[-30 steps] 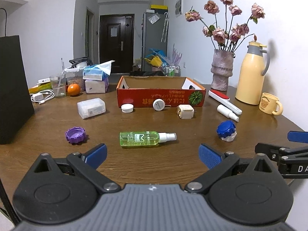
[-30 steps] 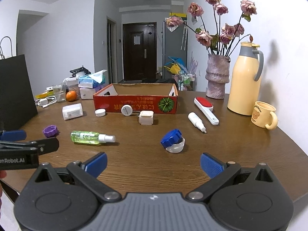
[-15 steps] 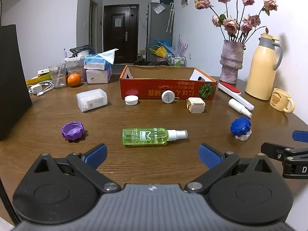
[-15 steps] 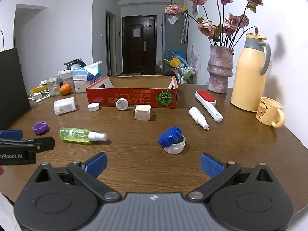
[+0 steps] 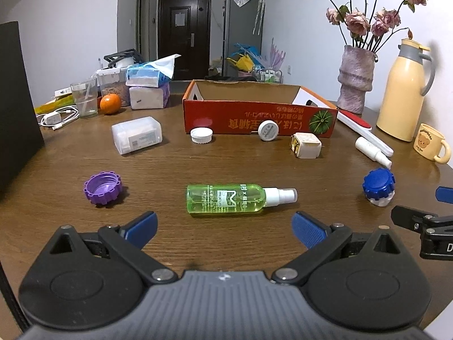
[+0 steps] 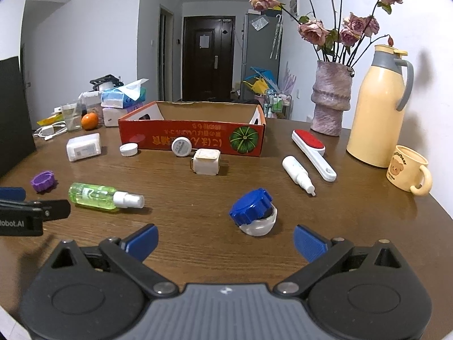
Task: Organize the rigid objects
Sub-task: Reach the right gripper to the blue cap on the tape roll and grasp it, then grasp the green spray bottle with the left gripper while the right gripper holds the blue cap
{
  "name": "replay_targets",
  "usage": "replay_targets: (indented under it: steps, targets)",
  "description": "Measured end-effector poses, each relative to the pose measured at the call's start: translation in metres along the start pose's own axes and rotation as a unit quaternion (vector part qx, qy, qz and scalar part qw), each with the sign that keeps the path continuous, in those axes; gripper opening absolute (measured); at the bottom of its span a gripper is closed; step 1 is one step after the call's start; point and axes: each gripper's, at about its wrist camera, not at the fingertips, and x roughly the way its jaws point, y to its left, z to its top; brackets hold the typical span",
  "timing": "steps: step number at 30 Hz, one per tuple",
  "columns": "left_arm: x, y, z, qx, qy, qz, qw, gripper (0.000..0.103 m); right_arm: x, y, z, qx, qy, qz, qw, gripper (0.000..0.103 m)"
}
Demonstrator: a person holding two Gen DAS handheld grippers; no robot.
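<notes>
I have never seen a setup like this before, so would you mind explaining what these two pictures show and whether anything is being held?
There is no robot arm here. A person holds a pair of hand tongs in each hand, and each has a wide-angle camera looking forward along its two blue-tipped fingers.

One picture is from the left tongs, the other from the right tongs; each also catches the other pair at its edge. Both are open and hold nothing.

On the wooden table lie small things to tidy: a green spray bottle on its side ahead of the left tongs, a blue cap resting tilted on a white jar ahead of the right tongs, a purple cap, a white charger cube, a small white bottle and a red lint brush. Behind them stands an open red cardboard box, probably where they go.
</notes>
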Motion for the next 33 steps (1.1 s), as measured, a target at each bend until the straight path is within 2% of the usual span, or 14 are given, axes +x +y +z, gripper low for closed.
replay_targets:
  steps: [7, 14, 20, 23, 26, 28, 31, 33]
  targets:
    - [0.018, -0.003, 0.006, 0.001, 0.01, 0.002, 0.9999, 0.103, 0.023, -0.003, 0.003, -0.022, 0.002, -0.009, 1.0, 0.096]
    - [0.033, -0.008, 0.012, 0.002, 0.02, 0.002, 0.9998, 0.103, 0.044, 0.0, 0.003, -0.081, -0.021, -0.035, 0.996, 0.09]
    - [0.042, -0.013, 0.015, 0.002, 0.025, 0.006, 0.9997, 0.103, 0.064, -0.001, 0.004, -0.115, -0.016, -0.035, 0.993, 0.085]
    - [0.045, -0.014, 0.016, 0.0, 0.026, 0.009, 0.9996, 0.103, 0.072, -0.001, 0.001, -0.125, -0.025, -0.034, 0.991, 0.077]
    - [0.048, -0.016, 0.018, -0.001, 0.028, 0.013, 0.9995, 0.103, 0.078, -0.002, 0.002, -0.136, -0.028, -0.028, 0.99, 0.075]
    - [0.049, -0.017, 0.019, -0.001, 0.028, 0.012, 0.9995, 0.103, 0.082, -0.002, 0.003, -0.141, -0.025, -0.024, 0.989, 0.07]
    - [0.051, -0.021, 0.019, 0.003, 0.028, 0.014, 0.9995, 0.103, 0.088, -0.004, 0.005, -0.145, -0.019, -0.018, 0.989, 0.053]
    - [0.052, -0.022, 0.02, 0.008, 0.027, 0.015, 0.9995, 0.103, 0.088, -0.007, 0.006, -0.137, -0.02, -0.009, 0.99, 0.053]
